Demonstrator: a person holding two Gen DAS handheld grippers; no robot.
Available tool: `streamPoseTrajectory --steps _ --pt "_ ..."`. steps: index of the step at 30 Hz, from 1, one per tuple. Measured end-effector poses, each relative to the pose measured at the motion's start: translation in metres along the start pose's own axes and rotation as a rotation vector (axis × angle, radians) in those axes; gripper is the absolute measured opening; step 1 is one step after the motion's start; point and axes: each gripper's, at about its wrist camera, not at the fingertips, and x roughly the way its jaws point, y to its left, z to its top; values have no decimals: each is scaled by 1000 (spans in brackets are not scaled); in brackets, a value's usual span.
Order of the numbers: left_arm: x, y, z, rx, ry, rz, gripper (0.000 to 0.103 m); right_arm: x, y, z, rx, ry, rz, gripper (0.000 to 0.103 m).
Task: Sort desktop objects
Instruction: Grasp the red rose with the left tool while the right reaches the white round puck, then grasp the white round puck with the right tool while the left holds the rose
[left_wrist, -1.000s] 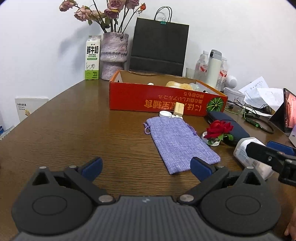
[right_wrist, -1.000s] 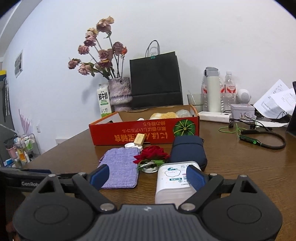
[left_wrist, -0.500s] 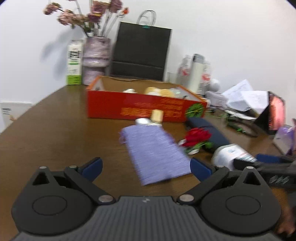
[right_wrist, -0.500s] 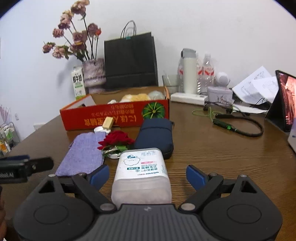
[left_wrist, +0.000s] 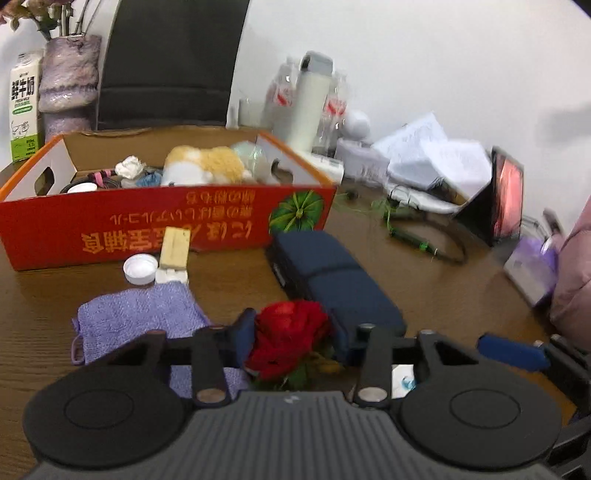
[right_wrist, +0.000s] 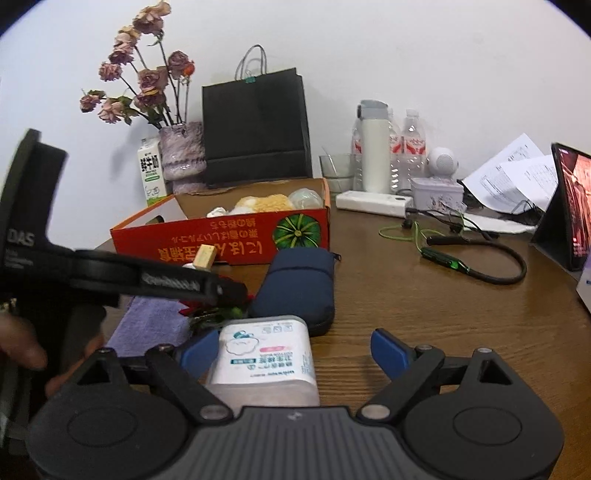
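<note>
The red rose (left_wrist: 290, 334), a small artificial bloom with green leaves at its base, sits on the brown table (left_wrist: 424, 280) between the purple cloth pouch (left_wrist: 136, 314) and the dark blue case (left_wrist: 332, 273). The left gripper (left_wrist: 291, 332) has the flower head between its blue pads, and its jaws are closing on it. The petals look soft and light, likely to crush, so the firmer base seems the better hold. The right gripper (right_wrist: 293, 350) stands wide apart around a white wipes pack (right_wrist: 264, 354), not pressing it. Beyond stands the orange box (left_wrist: 166, 218), already holding odds and ends.
</note>
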Motion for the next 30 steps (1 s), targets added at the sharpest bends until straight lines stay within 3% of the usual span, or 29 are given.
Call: streamPoseTrajectory --steps 3,7,10,12,13,15,17,20,25,27,30 --pt "-20 16 6 -113 -25 -77 30 0 10 7 -46 -27 12 88" --pt "-51 39 26 -246 -61 -180 29 3 48 22 -224 -81 43 86" --pt "-64 49 36 -305 -48 -243 29 13 69 31 -293 -79 106 76" --pt "-68 53 36 -335 -27 -284 29 18 78 35 -310 -79 150 62" --pt "-69 56 35 -357 -14 -303 28 19 81 37 -317 -84 167 60" --pt "-72 59 32 -367 -6 -299 28 19 87 37 -330 -89 186 49" --pt "-76 60 27 -360 -15 -284 27 20 91 34 -342 -74 209 44" --pt "-81 60 23 -357 -15 -282 25 20 97 26 -371 -62 203 42" --pt "-94 58 13 -350 -49 -249 23 26 98 26 -303 -3 231 36" --pt "-101 61 8 -354 -71 -267 22 33 98 28 -243 64 267 0" --pt "-116 67 2 -329 -105 -220 22 40 105 25 -233 103 229 1"
